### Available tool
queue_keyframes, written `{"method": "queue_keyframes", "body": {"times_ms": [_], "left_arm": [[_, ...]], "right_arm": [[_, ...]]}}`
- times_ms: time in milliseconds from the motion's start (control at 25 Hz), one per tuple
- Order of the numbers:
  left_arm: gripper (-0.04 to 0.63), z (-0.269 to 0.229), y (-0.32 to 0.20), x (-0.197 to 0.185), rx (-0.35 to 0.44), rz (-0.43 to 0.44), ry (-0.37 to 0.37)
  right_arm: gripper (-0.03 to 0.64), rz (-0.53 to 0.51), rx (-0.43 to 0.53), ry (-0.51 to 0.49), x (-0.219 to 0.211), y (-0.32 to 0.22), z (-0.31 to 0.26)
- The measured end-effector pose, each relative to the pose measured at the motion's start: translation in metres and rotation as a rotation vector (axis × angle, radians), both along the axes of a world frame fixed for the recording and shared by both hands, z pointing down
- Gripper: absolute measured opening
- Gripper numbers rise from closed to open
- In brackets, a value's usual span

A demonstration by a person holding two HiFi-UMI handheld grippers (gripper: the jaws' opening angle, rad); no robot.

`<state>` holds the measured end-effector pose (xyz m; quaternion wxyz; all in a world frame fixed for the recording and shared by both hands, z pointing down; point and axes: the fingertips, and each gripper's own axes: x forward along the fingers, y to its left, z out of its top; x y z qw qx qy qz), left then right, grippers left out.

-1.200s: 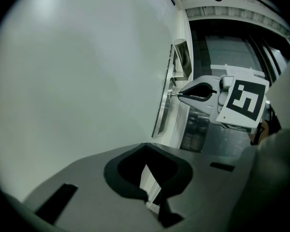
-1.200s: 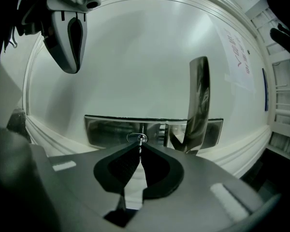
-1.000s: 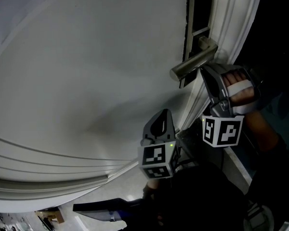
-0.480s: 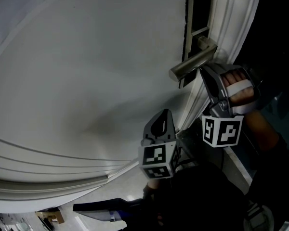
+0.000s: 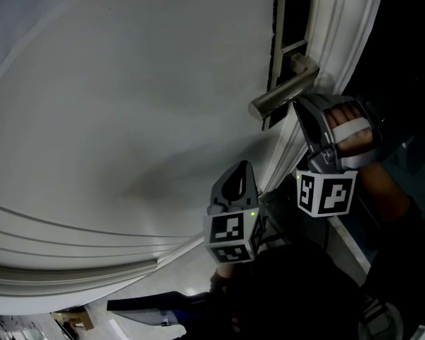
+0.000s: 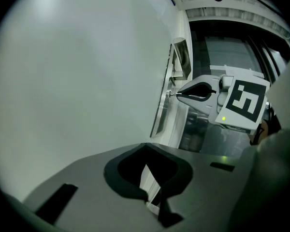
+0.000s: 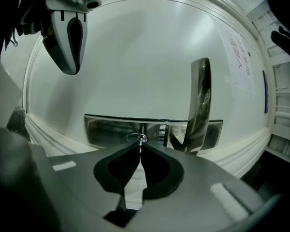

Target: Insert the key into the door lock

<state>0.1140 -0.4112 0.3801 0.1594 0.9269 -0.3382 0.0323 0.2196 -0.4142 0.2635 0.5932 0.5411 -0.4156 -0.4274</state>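
Nearest, the left gripper (image 6: 146, 151) hangs idle off the door (image 5: 127, 119), its jaws pressed together on nothing. Farther on, the right gripper (image 7: 140, 148) pinches the key (image 7: 140, 140), whose tip sits at the keyhole in the lock plate (image 7: 106, 129) beside the handle (image 7: 200, 100). Insertion seems to be the step in hand, and the next move likely calls for a straight, well-aligned push inward.

Notice (image 7: 240, 57) on door (image 7: 135, 57): print unreadable.

The way to the lock plate (image 7: 106, 129) is narrowed by the lever handle (image 7: 199, 105), which juts out just beside the keyhole (image 7: 135, 138). The keyhole is blocked by the key (image 7: 140, 143) in the right gripper (image 7: 140, 150). Free room is found before the flat door (image 5: 127, 119).
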Motion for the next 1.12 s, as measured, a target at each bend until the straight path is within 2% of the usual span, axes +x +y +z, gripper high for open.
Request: {"method": "queue_keyframes", "body": {"times_ms": [1120], "left_arm": [[0.000, -0.0018, 0.0015, 0.0012, 0.000, 0.027, -0.010]], "right_arm": [[0.012, 0.010, 0.002, -0.014, -0.0039, -0.0015, -0.0038]]}}
